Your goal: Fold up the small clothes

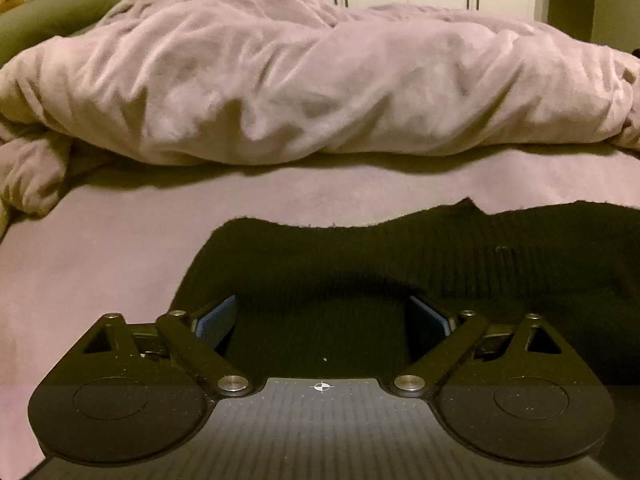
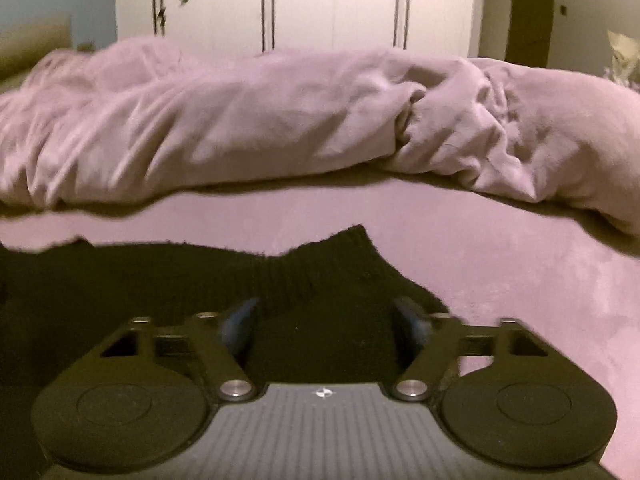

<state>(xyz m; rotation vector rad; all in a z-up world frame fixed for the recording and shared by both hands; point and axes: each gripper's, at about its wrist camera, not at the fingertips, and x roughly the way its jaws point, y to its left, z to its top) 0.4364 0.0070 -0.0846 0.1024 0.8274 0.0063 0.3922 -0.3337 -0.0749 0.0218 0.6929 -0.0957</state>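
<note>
A black ribbed knit garment (image 1: 400, 252) lies flat on the pink bed sheet (image 1: 100, 248). In the left wrist view it fills the lower middle and right. My left gripper (image 1: 322, 316) is open, its blue-padded fingers (image 1: 218, 320) spread over the garment's left end, with dark fabric between them. In the right wrist view the garment (image 2: 200, 276) fills the lower left and middle. My right gripper (image 2: 326, 320) is open over the garment's right end, fingers (image 2: 412, 320) apart with fabric between them. I cannot tell whether the pads touch the cloth.
A crumpled pink duvet (image 1: 300, 80) lies heaped across the bed behind the garment, also in the right wrist view (image 2: 280, 120). White wardrobe doors (image 2: 332, 0) stand beyond. A green pillow (image 1: 52, 12) is at the far left.
</note>
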